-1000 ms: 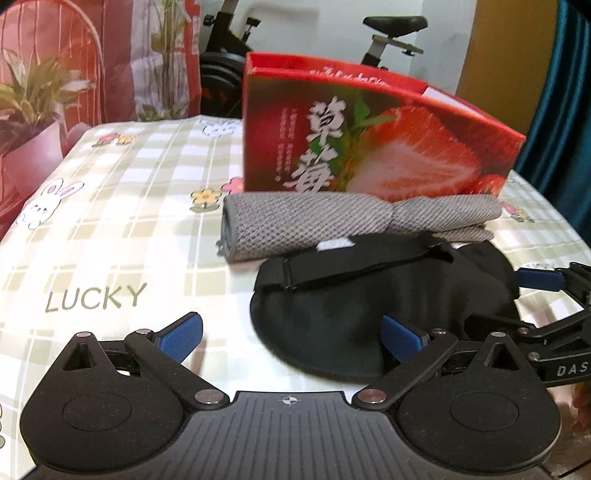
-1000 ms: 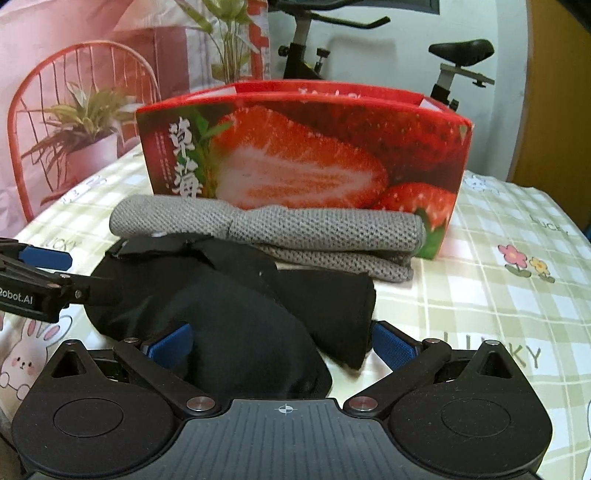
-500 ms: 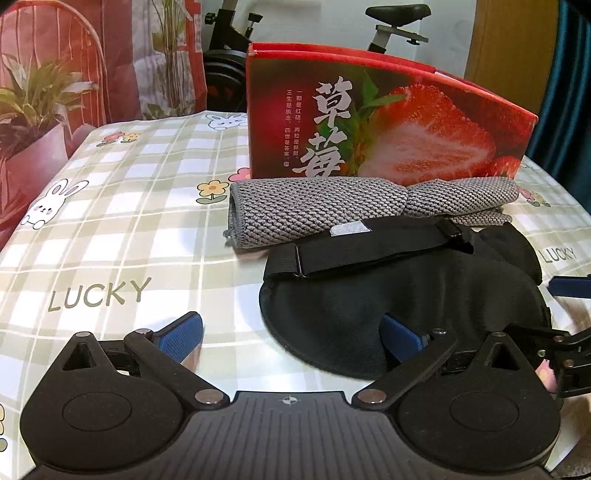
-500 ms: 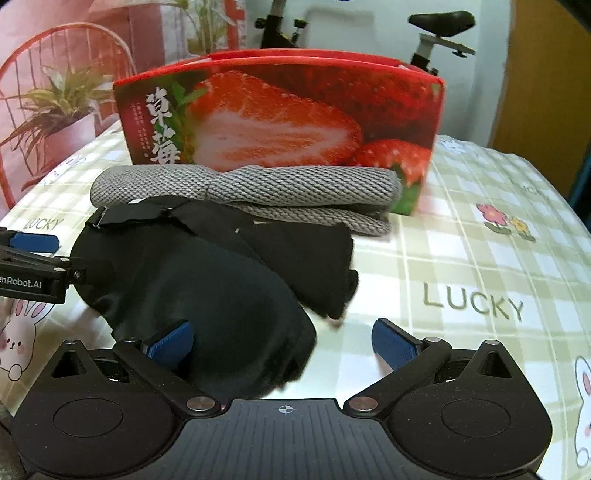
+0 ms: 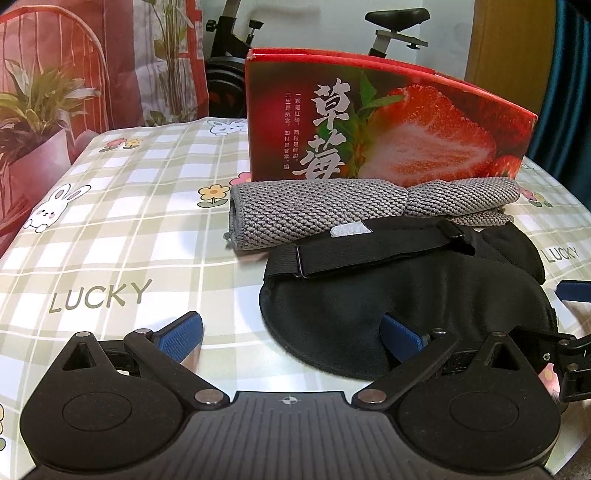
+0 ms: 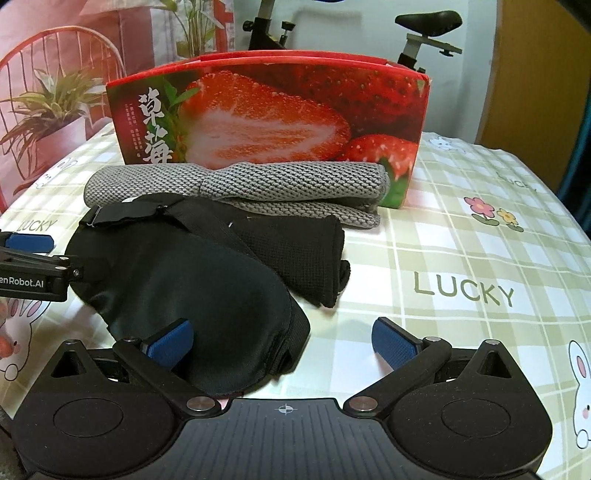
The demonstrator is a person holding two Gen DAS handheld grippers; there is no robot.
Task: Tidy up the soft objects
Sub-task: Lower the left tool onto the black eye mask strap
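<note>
Flanking black eye mask (image 5: 388, 295) edges, left gripper (image 5: 291, 332) and right gripper (image 6: 282, 339) spread wide, empty, bare tablecloth (image 6: 461, 258) rightward

low wrist views, both facing strawberry box (image 5: 388, 125)

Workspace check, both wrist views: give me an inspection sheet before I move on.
Surface: table under a checked cloth printed with LUCKY, rabbits and flowers.
Job's things: black eye mask lying flat, strap on top; black cloth beside it; grey knit towel, rolled, behind them against the strawberry box.
Clutter: nothing seen.
Grippers: left gripper open, one finger at the mask's edge; right gripper open, mask's end between the fingers.
Cables: nothing seen.
Surroundings: exercise bike, potted plant, red chair.
</note>
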